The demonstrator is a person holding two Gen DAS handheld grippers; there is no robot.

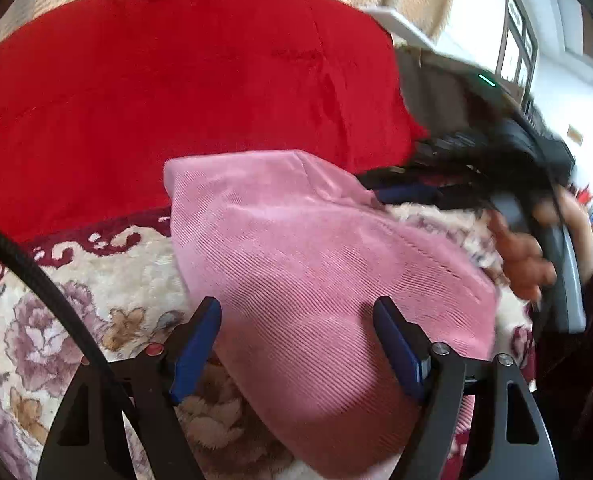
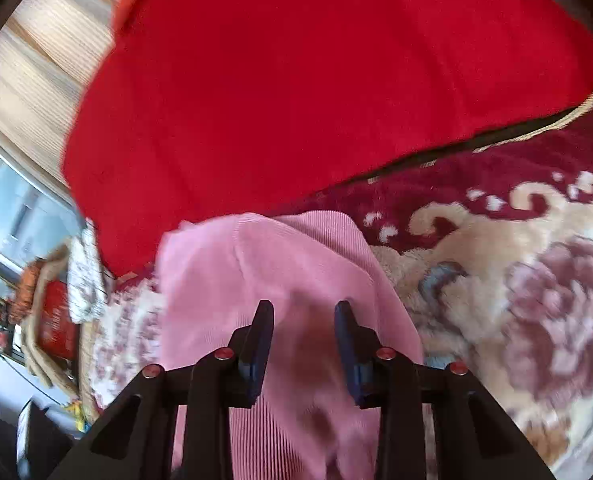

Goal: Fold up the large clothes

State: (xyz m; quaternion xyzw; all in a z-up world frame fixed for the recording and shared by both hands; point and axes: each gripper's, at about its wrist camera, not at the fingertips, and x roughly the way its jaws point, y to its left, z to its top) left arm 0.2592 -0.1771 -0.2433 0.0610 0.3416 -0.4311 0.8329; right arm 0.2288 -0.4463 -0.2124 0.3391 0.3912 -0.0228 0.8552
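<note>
A pink ribbed garment (image 1: 316,264) lies folded on a floral plush blanket (image 1: 108,280), its far corner near a big red cloth (image 1: 176,92). My left gripper (image 1: 296,312) hovers over the garment's near part. Its blue pads (image 1: 196,344) stand wide apart and press on nothing. In the right wrist view the same pink garment (image 2: 264,272) fills the space under my right gripper (image 2: 304,312). That gripper's jaws stand a little apart, with pink cloth showing in the gap and no pad pressing on it. A person's hand (image 1: 524,260) holds that gripper's handle at the right edge, blurred.
The red cloth (image 2: 296,80) spreads across the back behind the garment. The floral blanket (image 2: 536,280) has a dark red border. A cream curtain (image 2: 44,60) and window are at the left, with a cluttered basket (image 2: 52,320) below. A black cable (image 1: 36,280) crosses the left.
</note>
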